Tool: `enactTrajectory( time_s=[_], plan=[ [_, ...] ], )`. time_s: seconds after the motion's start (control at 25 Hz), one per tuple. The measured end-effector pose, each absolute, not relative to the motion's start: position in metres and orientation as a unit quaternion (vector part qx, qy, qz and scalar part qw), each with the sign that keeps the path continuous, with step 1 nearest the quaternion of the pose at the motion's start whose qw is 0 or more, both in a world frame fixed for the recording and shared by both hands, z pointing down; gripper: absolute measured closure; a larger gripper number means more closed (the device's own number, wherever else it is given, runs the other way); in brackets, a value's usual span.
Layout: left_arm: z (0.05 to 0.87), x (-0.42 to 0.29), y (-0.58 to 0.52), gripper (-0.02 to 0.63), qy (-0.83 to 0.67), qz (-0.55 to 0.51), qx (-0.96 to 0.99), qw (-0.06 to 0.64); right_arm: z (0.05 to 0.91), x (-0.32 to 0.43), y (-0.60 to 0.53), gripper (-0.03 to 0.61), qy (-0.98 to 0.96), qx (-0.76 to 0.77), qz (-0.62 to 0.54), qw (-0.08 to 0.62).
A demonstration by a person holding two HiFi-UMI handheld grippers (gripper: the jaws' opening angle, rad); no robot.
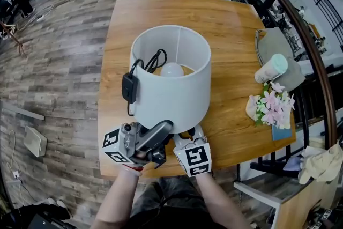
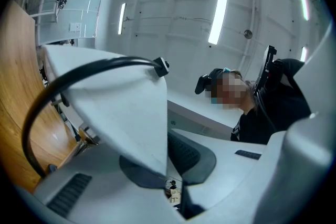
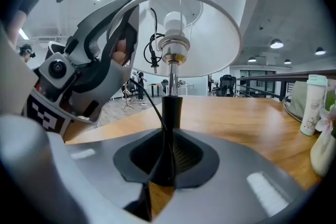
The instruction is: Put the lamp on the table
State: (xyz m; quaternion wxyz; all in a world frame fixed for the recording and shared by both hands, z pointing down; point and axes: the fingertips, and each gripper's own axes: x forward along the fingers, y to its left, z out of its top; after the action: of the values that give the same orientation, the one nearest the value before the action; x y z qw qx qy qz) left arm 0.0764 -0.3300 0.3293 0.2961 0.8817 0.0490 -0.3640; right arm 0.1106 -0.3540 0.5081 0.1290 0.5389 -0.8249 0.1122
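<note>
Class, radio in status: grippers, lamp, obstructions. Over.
Left gripper shut on white drum lampshade. Right gripper shut on black lamp stem. Pink flowers aside on wooden table.

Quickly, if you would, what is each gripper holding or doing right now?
Left gripper: closed on the lower edge of the white cylindrical lampshade.
Right gripper: closed on the slim black lamp stem.

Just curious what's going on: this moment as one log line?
left hand-held gripper: shut on lampshade | right hand-held gripper: shut on lamp stem | table lamp: over wooden table
</note>
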Motion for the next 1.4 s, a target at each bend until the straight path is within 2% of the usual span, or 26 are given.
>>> enactTrajectory(
  time_s=[0.04, 0.4, 1.4],
  plan=[
    [0.33, 0.076, -0.328, 0.615, 0.049, -0.363, 0.882, 0.297, 0.507, 0.11, -0.352, 0.522, -0.825, 0.54, 0.11, 0.128],
    [0.336, 0.075, -0.313, 0.612, 0.049, -0.356, 0.882, 0.304, 0.499, 0.106, -0.339, 0.529, -0.822, 0.543, 0.101, 0.138],
    [0.352, 0.077, -0.285, 0.583, 0.058, -0.327, 0.889, 0.315, 0.512, 0.113, -0.309, 0.526, -0.798, 0.572, 0.124, 0.142]
  ],
)
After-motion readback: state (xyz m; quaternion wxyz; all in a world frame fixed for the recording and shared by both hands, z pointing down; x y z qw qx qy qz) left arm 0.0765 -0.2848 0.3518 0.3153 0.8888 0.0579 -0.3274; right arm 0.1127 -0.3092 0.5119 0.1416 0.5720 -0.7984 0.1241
